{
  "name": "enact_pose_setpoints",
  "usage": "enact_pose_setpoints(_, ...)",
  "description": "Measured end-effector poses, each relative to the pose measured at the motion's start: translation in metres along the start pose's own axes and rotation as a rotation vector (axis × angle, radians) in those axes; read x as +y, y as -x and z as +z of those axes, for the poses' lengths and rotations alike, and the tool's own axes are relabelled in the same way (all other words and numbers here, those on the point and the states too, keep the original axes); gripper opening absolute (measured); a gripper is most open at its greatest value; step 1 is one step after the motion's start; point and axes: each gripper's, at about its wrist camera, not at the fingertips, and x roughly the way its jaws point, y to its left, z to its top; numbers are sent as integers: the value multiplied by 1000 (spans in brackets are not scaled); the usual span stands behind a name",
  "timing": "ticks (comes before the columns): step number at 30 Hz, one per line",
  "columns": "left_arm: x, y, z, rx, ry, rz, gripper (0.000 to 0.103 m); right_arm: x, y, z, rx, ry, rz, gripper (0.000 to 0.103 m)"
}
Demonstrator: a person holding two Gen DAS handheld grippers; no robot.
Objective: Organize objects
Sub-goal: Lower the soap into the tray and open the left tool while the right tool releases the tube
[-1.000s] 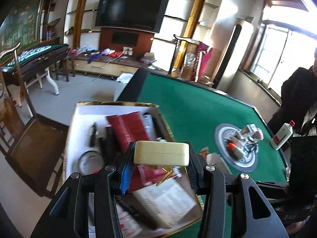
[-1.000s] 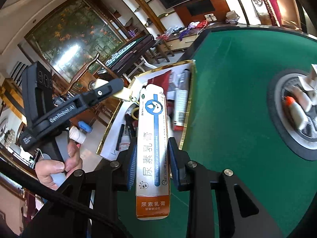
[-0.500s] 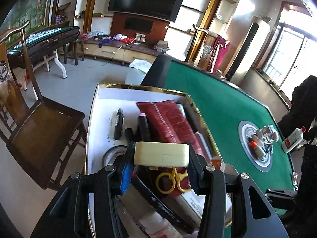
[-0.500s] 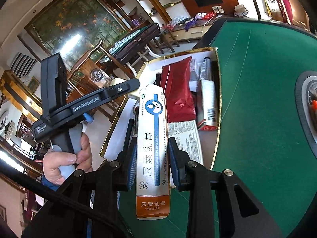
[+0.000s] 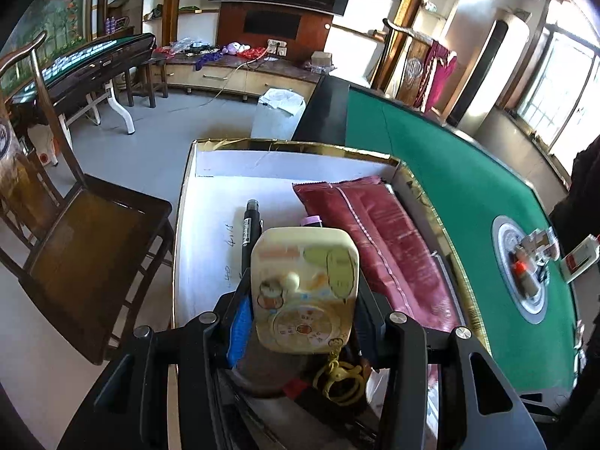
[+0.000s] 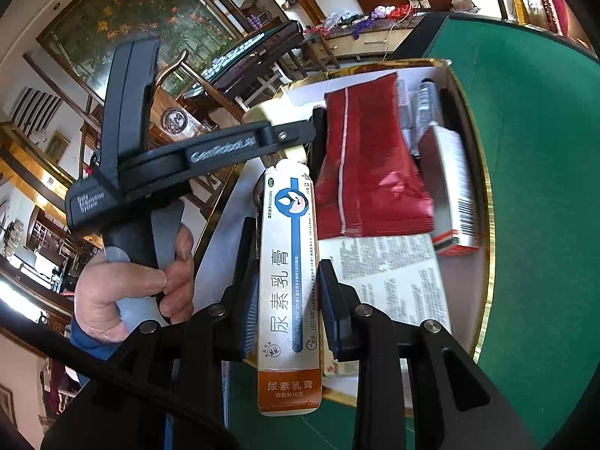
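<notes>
Over the white gold-rimmed cardboard box (image 5: 210,202), a cream plastic keychain toy (image 5: 304,288) is being pinched by the left gripper (image 5: 300,313) and a long white-and-orange ointment carton (image 6: 289,285) by the right gripper (image 6: 288,307), lowering and release likely being called for next

- We cannot read the blurred print on the cream plastic keychain toy (image 5: 304,292).
- The white paper leaflet (image 6: 390,285) is smeared.
- At three o'clock, small items on the round grey table centre (image 5: 525,262) stay unidentifiable.

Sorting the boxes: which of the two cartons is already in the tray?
The red-ended carton lies in the tray beside the red pouch. The orange-ended carton is clamped in the right gripper.
</notes>
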Motion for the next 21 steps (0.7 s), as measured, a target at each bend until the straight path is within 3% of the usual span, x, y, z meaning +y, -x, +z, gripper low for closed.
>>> enact_pose_setpoints(21, 20, 6, 10, 37, 55, -44, 45, 10, -29, 11, -11, 22, -52, 28)
